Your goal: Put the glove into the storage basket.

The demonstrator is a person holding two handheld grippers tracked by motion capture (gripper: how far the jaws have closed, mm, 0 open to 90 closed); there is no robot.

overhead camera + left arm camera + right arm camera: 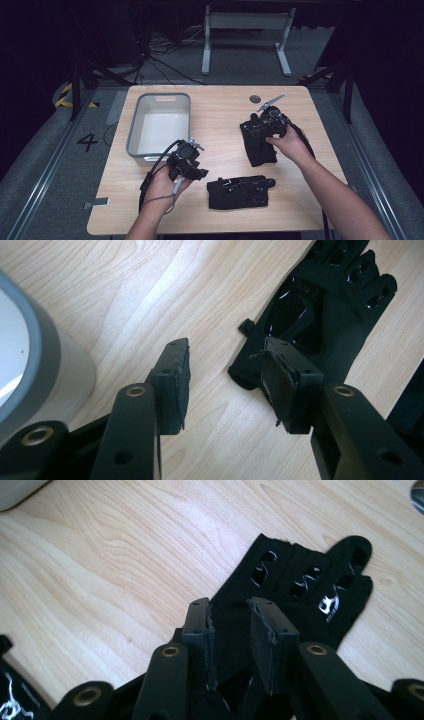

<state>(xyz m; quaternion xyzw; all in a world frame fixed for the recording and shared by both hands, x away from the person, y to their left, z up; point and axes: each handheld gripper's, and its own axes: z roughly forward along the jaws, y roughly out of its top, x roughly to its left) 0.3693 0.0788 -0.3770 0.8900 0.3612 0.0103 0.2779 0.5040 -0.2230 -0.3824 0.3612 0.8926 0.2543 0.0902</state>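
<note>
**Two black gloves on table, both grippers unclenched**

High view: left gripper (pixel 194 167) beside grey bin (pixel 134 131); near glove (pixel 239 191) lies flat.
Left gripper view: jaws apart, empty, above near glove's cuff.
Right gripper view: right gripper (pixel 231 630) jaws parted over far glove (pixel 300 592), nothing gripped.

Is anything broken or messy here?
One thing: the pad on one jaw of the left tongs looks frayed and is peeling off. The two gloves lie flat on the table, and nothing is spilled.
</note>
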